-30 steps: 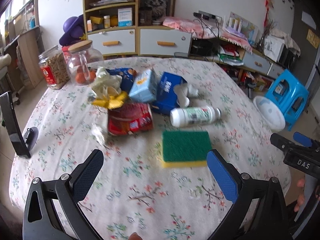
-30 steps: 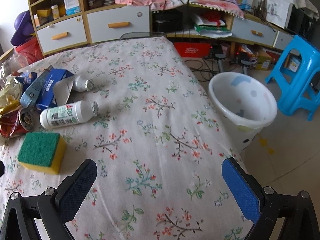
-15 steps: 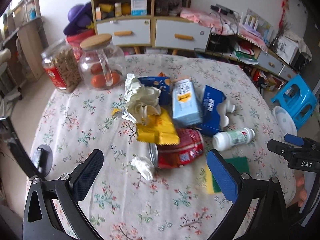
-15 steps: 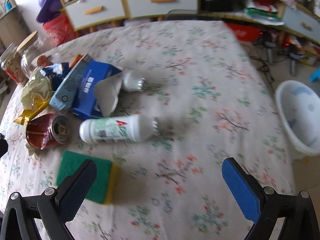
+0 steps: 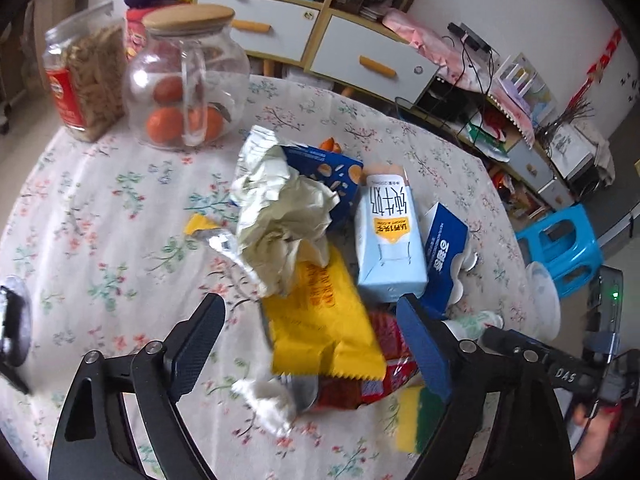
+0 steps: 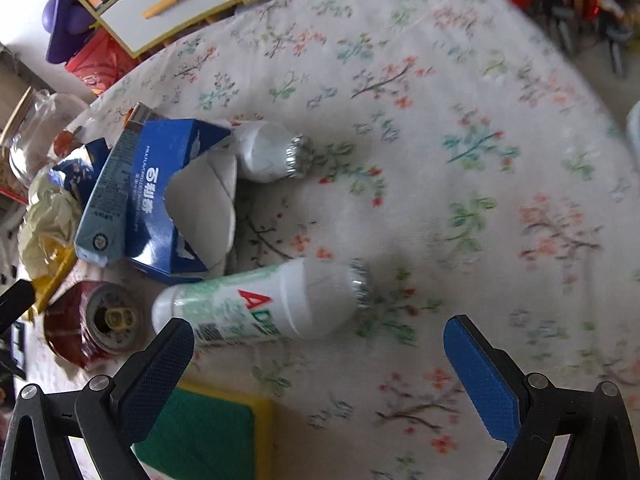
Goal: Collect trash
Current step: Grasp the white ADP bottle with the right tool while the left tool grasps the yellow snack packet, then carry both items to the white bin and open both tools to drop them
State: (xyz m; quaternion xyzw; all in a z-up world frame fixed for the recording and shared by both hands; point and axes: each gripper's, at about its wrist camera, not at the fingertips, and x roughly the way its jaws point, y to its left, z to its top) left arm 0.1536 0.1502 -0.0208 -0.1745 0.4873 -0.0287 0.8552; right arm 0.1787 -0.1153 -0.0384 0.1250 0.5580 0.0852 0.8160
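A pile of trash lies on the flowered tablecloth (image 5: pixel 100 208). My left gripper (image 5: pixel 310 340) hovers over it with its jaws closing. A yellow wrapper (image 5: pixel 320 320) sits between the fingers, untouched by the pads. Around it are crumpled cream paper (image 5: pixel 280 216), a light blue carton (image 5: pixel 390 240), a blue box (image 5: pixel 444 248), a red can (image 5: pixel 384 368) and a white tissue wad (image 5: pixel 268 400). My right gripper (image 6: pixel 320 368) stands open just short of a lying white bottle (image 6: pixel 260 308). A smaller white bottle (image 6: pixel 268 156) lies beyond it.
A green and yellow sponge (image 6: pixel 200 432) lies under the right gripper's left finger. A glass jar of oranges (image 5: pixel 184 80) and a snack jar (image 5: pixel 88 80) stand at the far left. A white bin (image 5: pixel 542 304) and a blue stool (image 5: pixel 560 248) sit on the floor beyond the table's right edge.
Both grippers swung left and lower toward the trash pile. The left one now straddles the yellow wrapper with narrower jaws. The right one has drawn up to the white bottle.
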